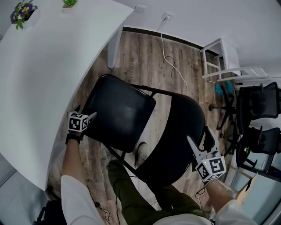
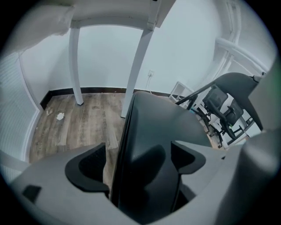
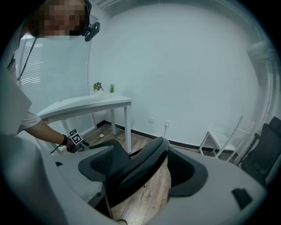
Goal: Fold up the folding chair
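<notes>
The folding chair point(image 1: 131, 121) is found unfolded on the wood floor point(image 1: 147, 61), just beside the white table point(image 1: 48, 74) and directly in front of the person's legs. Its black seat point(image 1: 115, 110) is turned toward the table; its black backrest point(image 1: 180, 127) is tilted toward the person's right.

The seat's near edge is gripped by the left gripper point(image 1: 92, 116). In the left gripper view that edge is seen standing between the two jaws, which are closed onto it from either side, though a sliver of floor is left showing beside one pad. The top edge of the backrest is held by the right gripper point(image 1: 192, 143) – in the right gripper view the curved rim is seen running slantwise between the jaws and pinched there.

A shoe point(image 1: 141, 154) is planted on the floor under the chair, between seat and backrest.

Farther out, two small potted plants point(image 1: 22, 11) are set at the table's far edge. A white cable point(image 1: 173, 66) is trailed across the floor from a wall socket point(image 1: 167, 16). A white stool point(image 1: 219, 57) and black office chairs point(image 1: 259, 105) are grouped at the right – well apart from the folding chair.
</notes>
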Available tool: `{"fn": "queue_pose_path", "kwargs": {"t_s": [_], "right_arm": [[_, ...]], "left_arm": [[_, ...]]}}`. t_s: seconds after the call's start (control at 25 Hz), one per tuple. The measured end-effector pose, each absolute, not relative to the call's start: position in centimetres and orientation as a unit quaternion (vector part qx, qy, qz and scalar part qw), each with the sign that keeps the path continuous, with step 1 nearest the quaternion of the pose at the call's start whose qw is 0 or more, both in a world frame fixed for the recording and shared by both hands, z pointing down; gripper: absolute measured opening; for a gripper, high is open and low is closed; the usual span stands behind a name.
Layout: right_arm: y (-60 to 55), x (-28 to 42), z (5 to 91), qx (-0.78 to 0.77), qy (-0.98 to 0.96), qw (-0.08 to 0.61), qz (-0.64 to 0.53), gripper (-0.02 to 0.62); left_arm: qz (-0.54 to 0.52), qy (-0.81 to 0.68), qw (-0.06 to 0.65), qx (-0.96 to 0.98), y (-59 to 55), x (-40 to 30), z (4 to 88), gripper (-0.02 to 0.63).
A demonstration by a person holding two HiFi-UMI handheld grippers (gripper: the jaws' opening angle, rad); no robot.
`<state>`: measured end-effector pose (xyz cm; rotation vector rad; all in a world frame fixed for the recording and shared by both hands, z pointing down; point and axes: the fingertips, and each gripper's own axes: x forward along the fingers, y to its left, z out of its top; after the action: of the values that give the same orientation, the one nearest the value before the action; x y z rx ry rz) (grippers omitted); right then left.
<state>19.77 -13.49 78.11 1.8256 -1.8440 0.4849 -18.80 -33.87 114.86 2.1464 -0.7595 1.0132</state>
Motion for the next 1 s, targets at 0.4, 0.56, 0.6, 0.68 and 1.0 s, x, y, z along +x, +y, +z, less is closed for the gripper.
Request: {"fn": "queue_pose_path", "kwargs": {"t_s": [0.4,0.56,0.6,0.68,1.0], "right_arm": [[-13.6,19.8,78.0,0.687,-0.663,0.234,0.182,0.382],[-13.7,19.9,78.0,0.695,-0.659,0.221,0.184,0.382],[-13.6,19.9,77.9,0.696,-0.659,0.220,0.183,0.380],[-13.7,19.8,77.9,0.696,-0.659,0.218,0.183,0.382],[-13.5,20.0,78.0,0.698,-0.658,0.215,0.185,0.380]], "left_arm": [[0.366,-0.208,0.408,0.810,-32.8,-18.9,120.0,0.456],[0.358,-0.177,0.436,0.806,-32.8,-18.0,118.4,0.456],[0.358,-0.171,0.443,0.804,-32.7,-18.0,118.5,0.456],[0.358,-0.156,0.457,0.799,-32.7,-17.9,118.9,0.456],[0.370,-0.108,0.502,0.774,-32.1,-17.7,119.6,0.456]]}}
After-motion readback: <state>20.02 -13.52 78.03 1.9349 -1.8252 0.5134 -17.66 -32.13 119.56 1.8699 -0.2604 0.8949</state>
